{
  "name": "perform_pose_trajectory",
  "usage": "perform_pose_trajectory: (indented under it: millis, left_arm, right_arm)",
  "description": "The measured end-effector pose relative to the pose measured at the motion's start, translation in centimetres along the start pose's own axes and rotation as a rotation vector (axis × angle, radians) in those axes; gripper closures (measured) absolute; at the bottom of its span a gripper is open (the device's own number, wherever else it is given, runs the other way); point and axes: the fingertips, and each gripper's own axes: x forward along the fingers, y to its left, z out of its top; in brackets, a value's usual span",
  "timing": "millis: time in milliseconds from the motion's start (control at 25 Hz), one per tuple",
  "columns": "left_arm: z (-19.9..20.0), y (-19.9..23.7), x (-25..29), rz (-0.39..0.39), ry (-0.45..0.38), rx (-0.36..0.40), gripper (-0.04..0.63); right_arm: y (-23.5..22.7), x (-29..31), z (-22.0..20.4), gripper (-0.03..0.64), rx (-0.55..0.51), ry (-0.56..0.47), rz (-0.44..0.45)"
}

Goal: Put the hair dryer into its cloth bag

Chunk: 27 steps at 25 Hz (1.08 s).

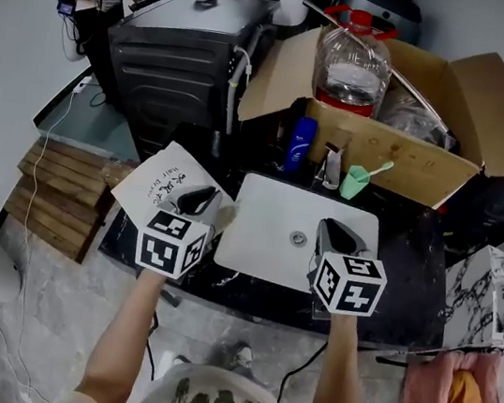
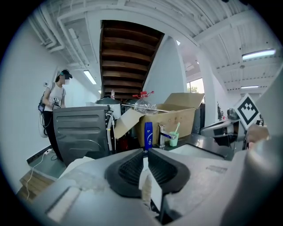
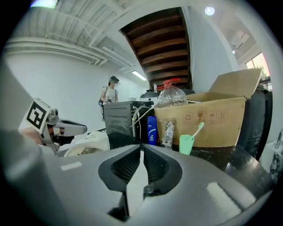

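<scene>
The left gripper (image 2: 145,155) is pinching a fold of white fabric between its nearly closed jaws. The head view is showing that fabric to be the right-hand edge of the cloth bag (image 1: 161,187), which is lying tilted, printed face up, over the left front corner of the dark counter (image 1: 412,269). The right gripper (image 3: 141,152) is hovering over the right part of the white sink (image 1: 264,243), apart from the bag, its jaws pressed together at the tips with nothing showing between them. In the right gripper view the bag is looking rounded, its mouth gaping toward the sink with something dim lying inside, too unclear to name. The hair dryer is not showing plainly in any view. Judging from this, the dryer is probably sitting in the bag already and the bagging step is drawing to its end. If so, the next move is calling for the right gripper to spread, take the opposite lip and pull against the left's hold to close the mouth. If the dim shape is something else, the right gripper is needing to fetch the dryer while the left is holding the mouth up.
</scene>
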Motion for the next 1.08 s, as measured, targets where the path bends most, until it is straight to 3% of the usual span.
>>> perform_pose_trajectory:
  millis: [160,1080]
  left_arm:
    - [-0.4,0.5,0.2,0.023,-0.004,-0.007,0.586]
    - [-1.0,0.9,0.4,0.018,-0.003,-0.034,0.591]
  right_arm:
    - [-0.9,-0.6,-0.1,0.618,-0.010,-0.030,-0.021]
    - [1.3,1.1,-0.2,0.618,-0.042,-0.037,0.028]
